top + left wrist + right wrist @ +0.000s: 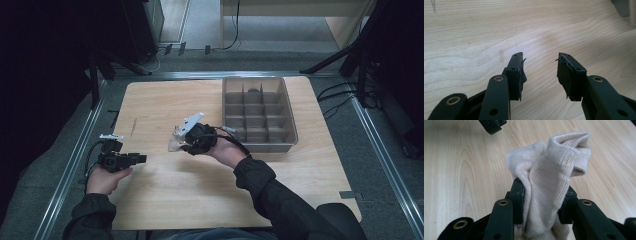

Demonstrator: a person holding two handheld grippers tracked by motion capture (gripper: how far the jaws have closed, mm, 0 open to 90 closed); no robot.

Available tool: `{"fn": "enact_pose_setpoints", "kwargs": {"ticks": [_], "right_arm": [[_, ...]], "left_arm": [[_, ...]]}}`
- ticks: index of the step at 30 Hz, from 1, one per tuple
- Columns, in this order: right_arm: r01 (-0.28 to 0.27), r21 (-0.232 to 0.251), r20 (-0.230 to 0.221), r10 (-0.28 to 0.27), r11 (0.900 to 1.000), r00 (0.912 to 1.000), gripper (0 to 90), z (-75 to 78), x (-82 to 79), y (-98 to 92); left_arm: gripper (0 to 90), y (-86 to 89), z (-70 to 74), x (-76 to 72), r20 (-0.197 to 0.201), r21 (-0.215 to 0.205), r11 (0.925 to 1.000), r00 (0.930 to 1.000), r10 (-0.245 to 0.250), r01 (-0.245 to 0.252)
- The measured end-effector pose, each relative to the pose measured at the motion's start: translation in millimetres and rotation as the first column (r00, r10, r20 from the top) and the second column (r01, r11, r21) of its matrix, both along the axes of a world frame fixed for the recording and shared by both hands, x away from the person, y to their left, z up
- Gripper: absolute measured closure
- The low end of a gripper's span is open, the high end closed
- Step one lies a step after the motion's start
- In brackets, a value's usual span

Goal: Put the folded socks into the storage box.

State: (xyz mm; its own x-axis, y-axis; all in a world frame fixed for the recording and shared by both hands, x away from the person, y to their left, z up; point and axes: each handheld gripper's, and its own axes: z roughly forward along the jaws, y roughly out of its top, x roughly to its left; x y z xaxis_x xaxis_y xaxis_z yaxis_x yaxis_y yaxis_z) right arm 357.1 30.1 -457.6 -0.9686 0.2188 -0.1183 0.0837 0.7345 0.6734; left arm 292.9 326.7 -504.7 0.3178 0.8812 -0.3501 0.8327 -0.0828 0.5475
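While my right gripper [541, 202] clamps a beige sock [549, 177] above the tabletop's [165, 185] middle, my left gripper [540, 72] hangs open and empty over its left edge.

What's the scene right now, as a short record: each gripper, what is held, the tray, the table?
left gripper: jaws apart, nothing between them, over bare wood near the table's left edge
right gripper: jaws shut on the sock
sock: beige knit, bunched, clear of the table in the right gripper
tray: grey, split into compartments, at the table's far right
table: light wood
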Motion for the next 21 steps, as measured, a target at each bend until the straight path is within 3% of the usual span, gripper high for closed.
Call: {"fn": "enact_pose_setpoints", "kwargs": {"ticks": [21], "right_arm": [[0.057, -0.002, 0.013, -0.057, 0.998, 0.9983, 64.3, 24.5, 10.6, -57.2]], "left_arm": [[55.6, -2.9, -0.8, 1.3, 0.001, 0.003, 0.9999, 0.9999, -0.015, 0.015]]}}
